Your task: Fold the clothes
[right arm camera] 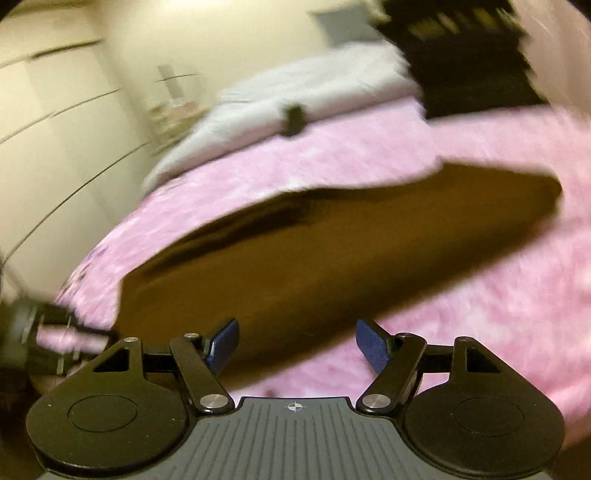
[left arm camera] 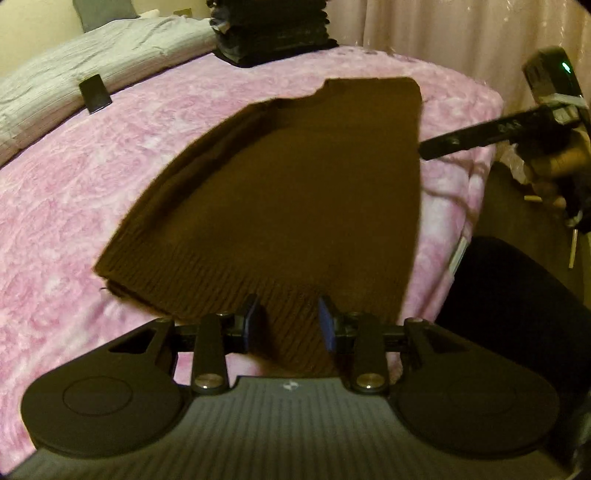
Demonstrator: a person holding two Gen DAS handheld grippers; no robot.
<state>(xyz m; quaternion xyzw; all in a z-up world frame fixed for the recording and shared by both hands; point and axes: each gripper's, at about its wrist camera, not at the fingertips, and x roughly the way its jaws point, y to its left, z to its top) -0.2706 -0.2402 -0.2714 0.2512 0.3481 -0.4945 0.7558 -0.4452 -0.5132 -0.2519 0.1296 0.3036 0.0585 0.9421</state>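
Observation:
A brown knit sweater lies folded into a long panel on the pink blanket, its ribbed hem nearest me. My left gripper hovers at that hem with its jaws partly apart. The hem lies between the blue pads, which do not press on it. My right gripper reaches in beside the sweater's right edge. In the blurred right wrist view, the right gripper stands open with nothing between its fingers, just over the sweater and its near edge. The left gripper shows dimly at the lower left.
A tall stack of dark folded clothes sits at the far end of the bed. A grey duvet with a small black object lies to the far left. Curtains hang behind, and the bed's edge drops off at right.

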